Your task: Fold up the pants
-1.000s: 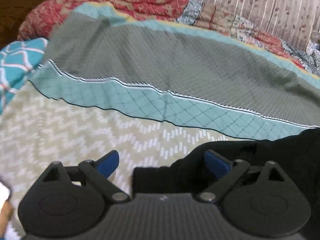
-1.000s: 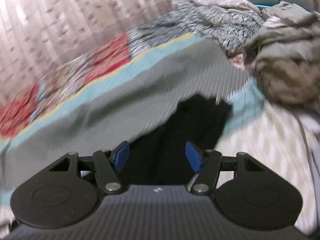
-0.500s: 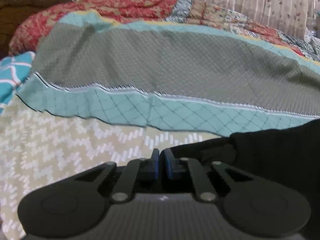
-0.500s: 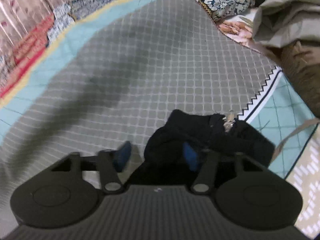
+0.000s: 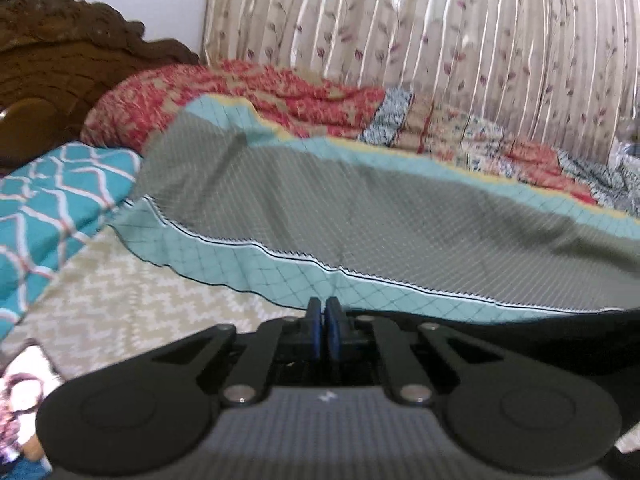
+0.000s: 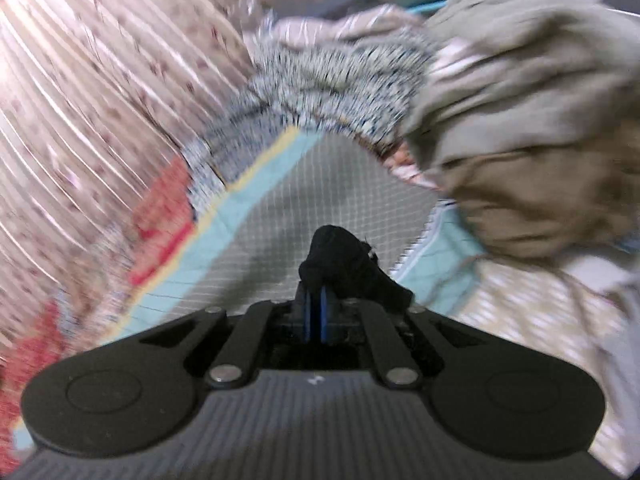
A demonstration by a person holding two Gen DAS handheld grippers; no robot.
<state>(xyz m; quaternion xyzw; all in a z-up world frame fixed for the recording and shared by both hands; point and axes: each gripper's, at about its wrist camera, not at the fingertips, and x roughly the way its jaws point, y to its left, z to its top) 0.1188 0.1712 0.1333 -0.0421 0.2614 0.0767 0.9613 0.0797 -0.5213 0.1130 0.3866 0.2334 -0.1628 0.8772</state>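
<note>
Your left gripper (image 5: 324, 312) is clenched, its blue pads pressed together at the near edge of the black pants (image 5: 540, 332), which run off to the right under it over the teal border of the grey checked bedspread (image 5: 360, 208); whether cloth is pinched between those pads cannot be told. Your right gripper (image 6: 316, 300) has just closed and now grasps a bunched black fold of the pants, which rises above its fingertips over the grey bedspread. To its right lies a heap of beige clothes (image 6: 520, 120).
</note>
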